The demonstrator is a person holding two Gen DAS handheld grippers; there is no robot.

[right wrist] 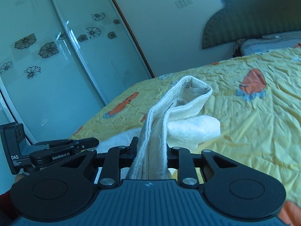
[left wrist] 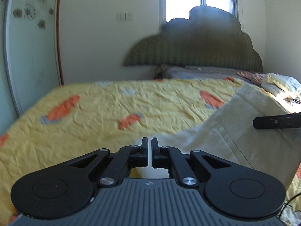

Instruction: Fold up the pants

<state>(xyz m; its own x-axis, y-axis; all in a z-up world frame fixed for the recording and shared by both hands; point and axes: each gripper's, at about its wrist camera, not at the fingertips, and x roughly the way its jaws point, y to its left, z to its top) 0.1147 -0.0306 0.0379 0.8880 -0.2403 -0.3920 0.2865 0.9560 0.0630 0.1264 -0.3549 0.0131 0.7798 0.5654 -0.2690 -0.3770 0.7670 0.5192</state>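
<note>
Right gripper [right wrist: 150, 146]: jaws clenched on bunched edge of cream pants [right wrist: 188, 101], lifting that part clear of bed [right wrist: 254, 131] so cloth hangs free for folding. Left gripper [left wrist: 149, 146]: jaws nearly closed, thin gap, grasping nothing visible. Rest of pants trails on yellow bedspread; fold likely just under way.

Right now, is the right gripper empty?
No, the right gripper is shut on a bunched fold of the cream pants, which rise from between its fingers above the bed.
</note>
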